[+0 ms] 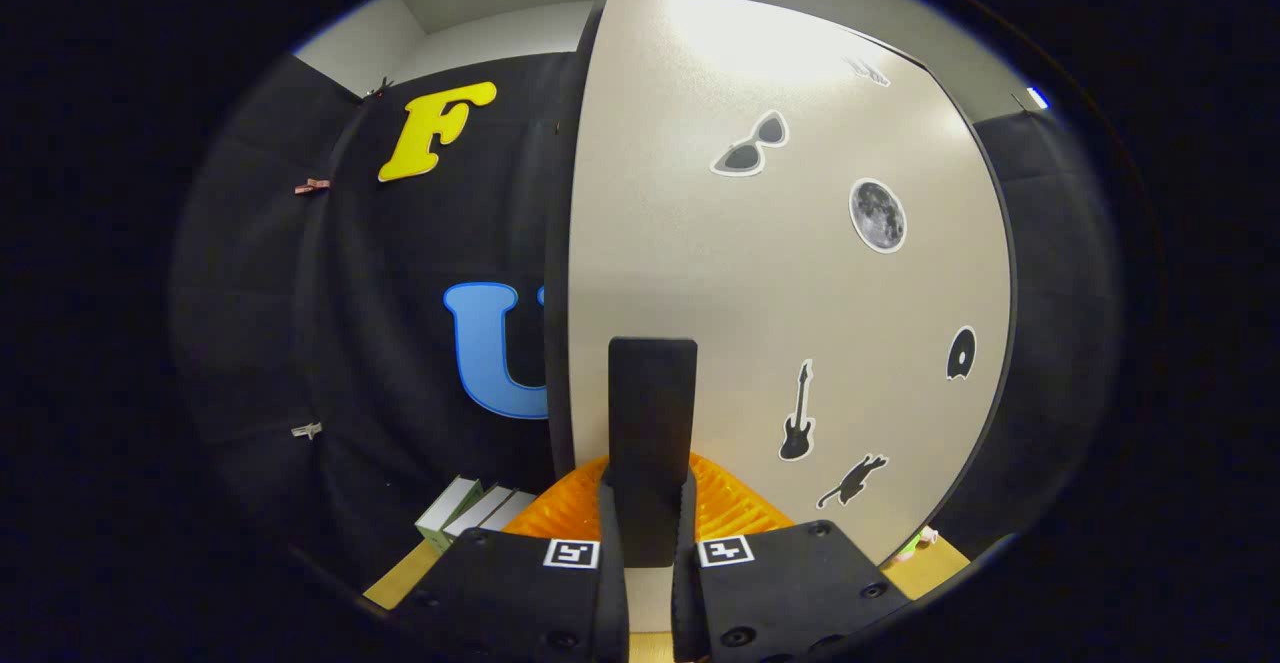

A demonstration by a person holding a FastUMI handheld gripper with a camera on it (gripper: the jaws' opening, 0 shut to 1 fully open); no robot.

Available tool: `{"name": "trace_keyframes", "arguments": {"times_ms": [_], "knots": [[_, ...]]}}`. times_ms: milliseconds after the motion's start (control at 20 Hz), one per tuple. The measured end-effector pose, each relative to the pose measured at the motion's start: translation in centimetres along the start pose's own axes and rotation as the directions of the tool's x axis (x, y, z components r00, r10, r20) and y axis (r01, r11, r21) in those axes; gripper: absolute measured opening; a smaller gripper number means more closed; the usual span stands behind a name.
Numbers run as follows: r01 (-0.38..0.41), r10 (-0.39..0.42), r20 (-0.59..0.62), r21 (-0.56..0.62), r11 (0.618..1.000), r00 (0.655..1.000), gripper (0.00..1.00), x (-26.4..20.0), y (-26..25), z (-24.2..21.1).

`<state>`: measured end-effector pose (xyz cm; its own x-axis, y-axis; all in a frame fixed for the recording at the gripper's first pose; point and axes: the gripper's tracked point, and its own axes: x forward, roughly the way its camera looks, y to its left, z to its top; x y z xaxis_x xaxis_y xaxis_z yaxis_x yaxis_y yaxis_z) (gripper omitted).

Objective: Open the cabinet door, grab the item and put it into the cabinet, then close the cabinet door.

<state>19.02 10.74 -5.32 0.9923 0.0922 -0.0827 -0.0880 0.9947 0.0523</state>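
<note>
Fingers (650,543) clamp narrowly on the dark upright handle (652,413) of the pale cabinet door (780,293); orange ribbed item (730,508) lies just behind them on the tabletop (400,578).

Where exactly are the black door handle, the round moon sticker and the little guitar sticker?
Black upright door handle (652,413): gripper view, its flat face, gripped between the jaws.
Round grey moon sticker (878,215): gripper view, its middle, on the door.
Black guitar sticker (797,433): gripper view, its body.
</note>
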Motion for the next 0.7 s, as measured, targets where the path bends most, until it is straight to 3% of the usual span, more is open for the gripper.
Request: {"name": "trace_keyframes", "arguments": {"times_ms": [450, 700], "knots": [[-0.128, 0.129, -0.028, 0.044, 0.991, 0.991, 0.21, -9.3, -2.1, 0.6], [-0.107, 0.109, -0.052, 0.049, 0.993, 0.993, 0.20, -13.5, -5.1, 1.0]]}}
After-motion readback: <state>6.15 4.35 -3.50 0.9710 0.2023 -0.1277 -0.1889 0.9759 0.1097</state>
